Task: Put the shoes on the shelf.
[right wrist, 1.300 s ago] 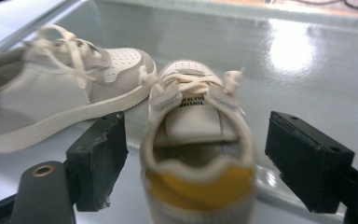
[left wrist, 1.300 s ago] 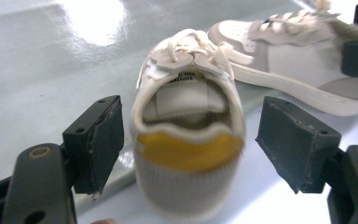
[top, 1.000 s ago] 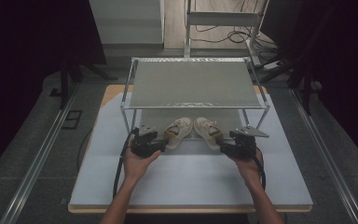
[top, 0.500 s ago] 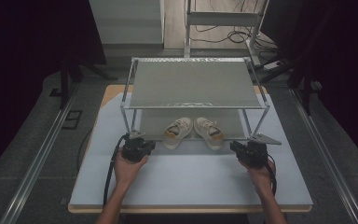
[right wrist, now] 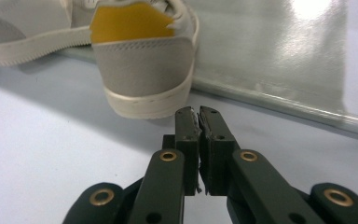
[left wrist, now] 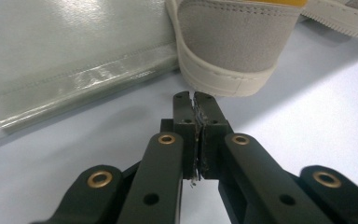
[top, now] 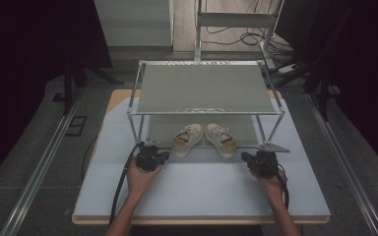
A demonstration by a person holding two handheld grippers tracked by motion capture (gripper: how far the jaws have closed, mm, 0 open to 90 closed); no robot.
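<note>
Two pale sneakers (top: 204, 139) are set side by side under a wire rack (top: 204, 87); left gripper (top: 163, 156) and right gripper (top: 244, 157) are held clenched, empty, just short of the heels.

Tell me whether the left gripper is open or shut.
Shut. In the left gripper view, the left gripper's fingers are pressed together with nothing between them, just short of the shoe's heel.

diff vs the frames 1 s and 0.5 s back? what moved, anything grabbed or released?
Both hands pulled back toward the person: the left gripper and right gripper went from beside the pair of beige suede sneakers to the pale blue table mat, jaws shut and empty. The sneakers and the metal-frame shelf rack stayed put.
</note>
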